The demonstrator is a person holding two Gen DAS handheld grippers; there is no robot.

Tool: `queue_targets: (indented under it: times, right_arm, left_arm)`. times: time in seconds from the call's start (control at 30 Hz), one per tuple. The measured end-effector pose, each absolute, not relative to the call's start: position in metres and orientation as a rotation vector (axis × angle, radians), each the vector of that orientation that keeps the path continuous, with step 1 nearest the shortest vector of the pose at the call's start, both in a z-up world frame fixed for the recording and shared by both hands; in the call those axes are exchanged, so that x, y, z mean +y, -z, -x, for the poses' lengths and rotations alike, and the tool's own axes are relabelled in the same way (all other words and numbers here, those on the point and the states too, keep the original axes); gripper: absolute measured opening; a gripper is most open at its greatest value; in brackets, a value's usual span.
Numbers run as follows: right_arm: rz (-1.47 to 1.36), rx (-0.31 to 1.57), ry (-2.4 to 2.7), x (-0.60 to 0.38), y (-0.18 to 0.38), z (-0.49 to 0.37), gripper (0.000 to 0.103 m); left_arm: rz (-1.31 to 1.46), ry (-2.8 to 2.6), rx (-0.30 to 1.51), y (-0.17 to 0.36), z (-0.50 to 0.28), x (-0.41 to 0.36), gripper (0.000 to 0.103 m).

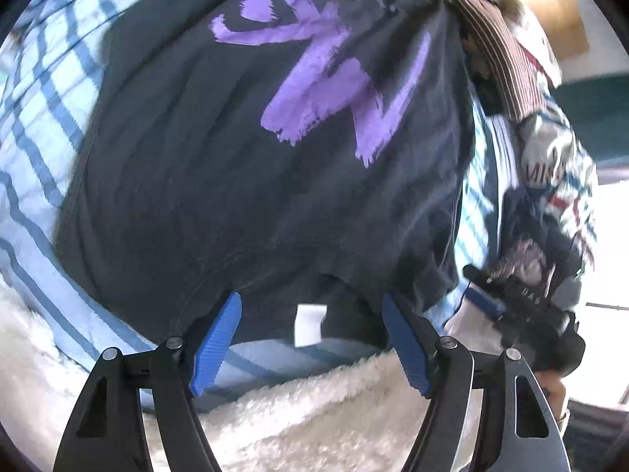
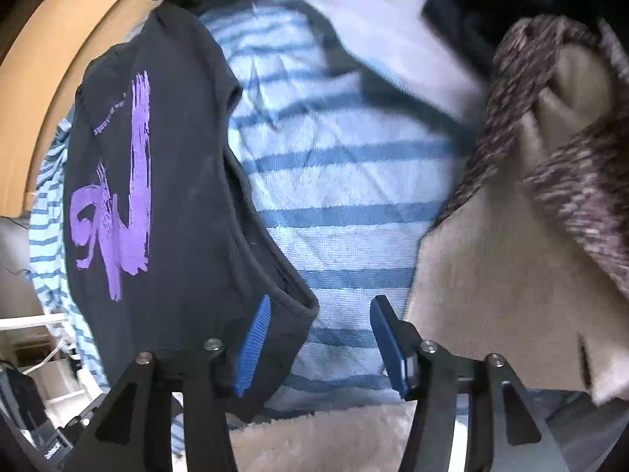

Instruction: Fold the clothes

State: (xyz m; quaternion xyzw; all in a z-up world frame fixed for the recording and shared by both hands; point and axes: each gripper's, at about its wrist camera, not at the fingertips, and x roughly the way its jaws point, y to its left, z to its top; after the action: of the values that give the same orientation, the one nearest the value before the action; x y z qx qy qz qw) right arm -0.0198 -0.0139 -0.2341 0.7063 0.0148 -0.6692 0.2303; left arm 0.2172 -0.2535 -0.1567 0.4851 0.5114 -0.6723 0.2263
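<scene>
A black T-shirt (image 1: 243,181) with a purple brush print lies flat on a blue-striped sheet (image 1: 35,126). Its near edge, with a white label (image 1: 310,324), sits between the fingers of my left gripper (image 1: 312,314). That gripper is open above the cloth, its blue pads (image 1: 218,342) clear of it. In the right wrist view the black T-shirt (image 2: 169,204) fills the left side. My right gripper (image 2: 320,310) is open over the striped sheet (image 2: 346,204), with the shirt's collar edge by its left pad (image 2: 253,346). The right gripper (image 1: 515,306) also shows at the left wrist view's right edge.
A heap of other clothes (image 1: 542,149), striped and printed, lies right of the shirt. A beige garment (image 2: 491,267) and a mottled brown knit (image 2: 570,165) lie at the right. A white fluffy blanket (image 1: 314,405) covers the near edge. A wooden board (image 2: 51,67) stands behind.
</scene>
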Motion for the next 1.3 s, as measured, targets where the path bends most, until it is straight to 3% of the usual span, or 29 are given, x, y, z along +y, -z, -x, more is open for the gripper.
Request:
queue_targets:
  times: [0.33,0.4,0.47,0.53,0.73,1.0,1.17,1.2,1.3]
  right_arm:
    - [-1.819,0.096,1.824,-0.068,0.233,0.046,0.06]
    - [-1.828,0.097,1.786,-0.079,0.241,0.048,0.057]
    - [-1.855,0.094,1.756,-0.084,0.249,0.05,0.047]
    - [-1.888,0.09,1.785,-0.08,0.248,0.053,0.046]
    - [-1.858,-0.095,1.959,-0.081,0.213,0.071,0.069]
    - [-1.822,-0.461,2.193,-0.132,0.205,0.061,0.068]
    - [-1.647,-0.291,2.117,-0.175,0.179,0.027,0.069]
    - [-1.621,-0.229,2.093,-0.186,0.176,0.017,0.069]
    - [-1.569,-0.096,2.022,-0.214,0.172,-0.009,0.071]
  left_arm:
    - [-0.971,1.79,1.494,0.165,-0.219,-0.266,0.075]
    - [-0.922,1.77,1.514,0.167,-0.222,-0.279,0.075]
    - [-0.872,1.75,1.534,0.17,-0.225,-0.292,0.075]
    - [-0.823,1.728,1.539,0.173,-0.227,-0.304,0.075]
    - [-0.765,1.697,1.475,0.174,-0.224,-0.361,0.075]
    - [-0.825,1.676,1.221,0.172,-0.199,-0.45,0.075]
    - [-1.035,1.764,1.136,0.197,-0.17,-0.473,0.074]
    - [-1.066,1.778,1.124,0.201,-0.167,-0.474,0.072]
    - [-1.12,1.801,1.103,0.21,-0.161,-0.475,0.037]
